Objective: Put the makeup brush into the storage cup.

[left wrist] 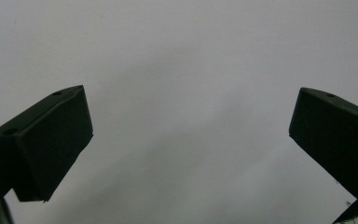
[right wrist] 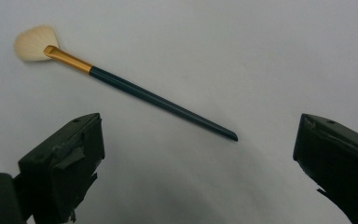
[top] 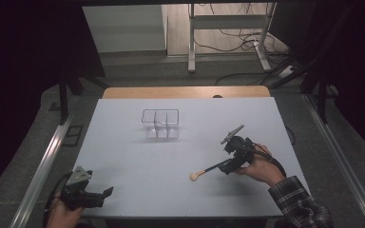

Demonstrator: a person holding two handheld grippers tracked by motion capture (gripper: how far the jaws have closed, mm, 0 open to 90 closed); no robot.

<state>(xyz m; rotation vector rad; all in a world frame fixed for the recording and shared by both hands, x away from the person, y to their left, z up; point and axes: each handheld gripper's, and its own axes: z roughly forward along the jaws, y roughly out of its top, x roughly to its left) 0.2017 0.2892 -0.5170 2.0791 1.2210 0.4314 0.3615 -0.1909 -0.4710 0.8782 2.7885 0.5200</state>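
Right gripper view: right gripper [right wrist: 193, 158] jaws spread above the brush [right wrist: 135, 88], seemingly not touching; left gripper [left wrist: 191, 144] jaws spread over bare table [left wrist: 191, 56].

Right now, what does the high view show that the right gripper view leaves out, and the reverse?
High view alone: the clear divided organizer mid-table, the left gripper at the near-left edge, the person's plaid sleeve, and the floor with cables beyond. Right gripper view alone: a close look at the brush's fanned bristles and gold ferrule, between wide-apart jaws. Shared: the brush lying on the white table.
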